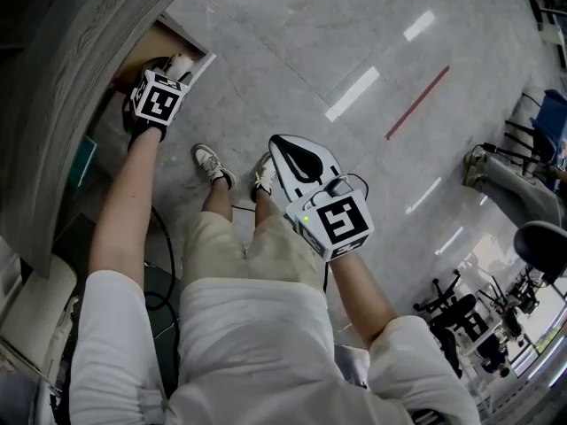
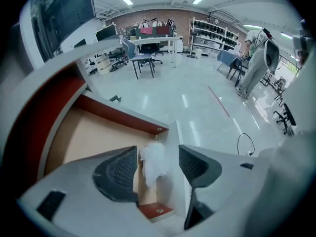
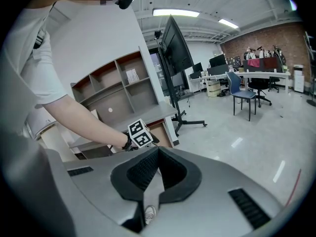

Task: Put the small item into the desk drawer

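1. Item (image 2: pixel 154 159) lay unpressed between open jaws of left hand-held gripper (image 2: pixel 157 167), at front corner of drawer (image 2: pixel 118 113).
2. Right hand-held gripper (image 3: pixel 158 154) was closed, empty.
3. Risk: fluff could cling to a jaw and lift out on withdrawal.

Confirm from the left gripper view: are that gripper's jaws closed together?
No, the left gripper has its jaws wide apart, with the white fluffy item showing in the gap.
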The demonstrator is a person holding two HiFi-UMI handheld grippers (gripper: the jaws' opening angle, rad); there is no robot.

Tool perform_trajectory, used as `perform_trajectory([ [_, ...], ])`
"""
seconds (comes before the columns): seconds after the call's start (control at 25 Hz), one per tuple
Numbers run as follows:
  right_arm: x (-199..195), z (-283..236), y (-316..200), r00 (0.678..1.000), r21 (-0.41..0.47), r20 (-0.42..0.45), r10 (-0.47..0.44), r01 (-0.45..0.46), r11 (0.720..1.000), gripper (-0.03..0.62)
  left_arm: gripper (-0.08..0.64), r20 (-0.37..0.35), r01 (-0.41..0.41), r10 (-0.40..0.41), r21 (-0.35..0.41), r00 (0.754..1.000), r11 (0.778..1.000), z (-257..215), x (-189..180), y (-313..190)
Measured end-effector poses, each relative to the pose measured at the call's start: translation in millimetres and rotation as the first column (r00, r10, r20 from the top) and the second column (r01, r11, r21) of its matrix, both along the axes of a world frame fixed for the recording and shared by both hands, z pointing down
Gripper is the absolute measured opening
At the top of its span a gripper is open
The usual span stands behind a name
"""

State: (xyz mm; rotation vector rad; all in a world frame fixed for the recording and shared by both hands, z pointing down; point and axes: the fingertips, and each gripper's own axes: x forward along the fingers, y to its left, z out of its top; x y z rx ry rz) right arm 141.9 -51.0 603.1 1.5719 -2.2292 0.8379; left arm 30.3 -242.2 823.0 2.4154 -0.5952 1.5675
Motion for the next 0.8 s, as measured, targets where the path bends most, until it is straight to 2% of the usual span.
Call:
perform_trajectory([
  [0.24,-14,-27,16,0.999,0.032,-0.003,-0.046,0.046,0.998,-0.003,0.247,-0.041,0.006,-0.004,0.056,0.999,0.998,-39,-4,14],
  [0.52,-15,-77,36,0.997,0.071,-0.016,-0.076,0.077,0.995,-0.003,0.247,-0.109,0.096,-0.091,0.046,0.99,0.994,-108,-15,44],
  [0.8,-11,-116,39,0.995,0.124,-0.019,-0.101,0.102,0.987,-0.003,0.245,-0.204,0.168,-0.149,0.084,0.968,0.982,-169,-19,52],
])
